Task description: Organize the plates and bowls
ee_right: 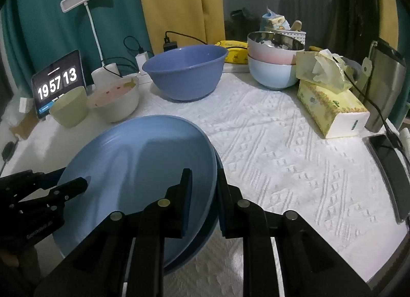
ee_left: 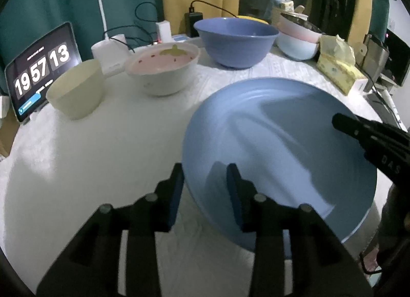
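The blue plate [ee_right: 135, 168] lies low on the white cloth [ee_right: 294, 168], its 3 o'clock rim pinched by the right gripper [ee_right: 203, 202] while the left gripper [ee_left: 205, 189] straddles the 9 o'clock rim, jaws spread and not pressing it.

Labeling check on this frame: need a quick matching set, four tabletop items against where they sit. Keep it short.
Items:
1. large blue bowl
2. tissue box
3. clock tablet
4. blue plate

Places:
A. right side of the cloth, beside a steel cup
B. nearest the cameras, its rim between the fingers of both tools
C. far left, leaning upright behind a pale green cup
D. back middle, in front of the yellow curtain

Pairs: 1-D, 2-A, 3-C, 4-B
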Available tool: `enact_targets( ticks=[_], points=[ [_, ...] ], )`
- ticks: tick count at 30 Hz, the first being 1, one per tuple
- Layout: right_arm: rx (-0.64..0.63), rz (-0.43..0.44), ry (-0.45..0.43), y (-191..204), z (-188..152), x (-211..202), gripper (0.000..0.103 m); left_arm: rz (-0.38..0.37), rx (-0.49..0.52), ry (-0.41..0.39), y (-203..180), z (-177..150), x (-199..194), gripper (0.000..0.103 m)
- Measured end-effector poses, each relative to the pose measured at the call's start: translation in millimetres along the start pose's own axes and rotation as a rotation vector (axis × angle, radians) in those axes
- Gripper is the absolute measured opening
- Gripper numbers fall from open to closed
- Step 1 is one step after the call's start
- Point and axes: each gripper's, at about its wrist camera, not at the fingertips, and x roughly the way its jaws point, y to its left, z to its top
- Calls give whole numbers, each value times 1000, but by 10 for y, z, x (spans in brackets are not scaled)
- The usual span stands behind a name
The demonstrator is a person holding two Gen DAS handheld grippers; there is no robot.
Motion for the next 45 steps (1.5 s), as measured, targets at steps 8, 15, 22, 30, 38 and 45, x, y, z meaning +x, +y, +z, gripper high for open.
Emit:
enact_targets(
  ticks=[8,15,22,30,38,45],
  points=[
    [0,25,-3,14,15,2,31,5,-32,-17,73,18,-55,40],
    [-33,-38,-73,-2,70,-94,66,1,-46,-11,122,13,-55,40],
    [50,32,13,-190,-14,74,66,-32,-86,-15,167,28,-28,40],
    [112,96,72,-222,-129,206,61,-64,-91,41,98,3,129,42],
    [156,163,90,-247,-119,219,40,-90,-114,15,63,0,172,42],
    [163,129,77,-206,-125,205,39,-89,-98,6,66,6,172,40]
  ],
)
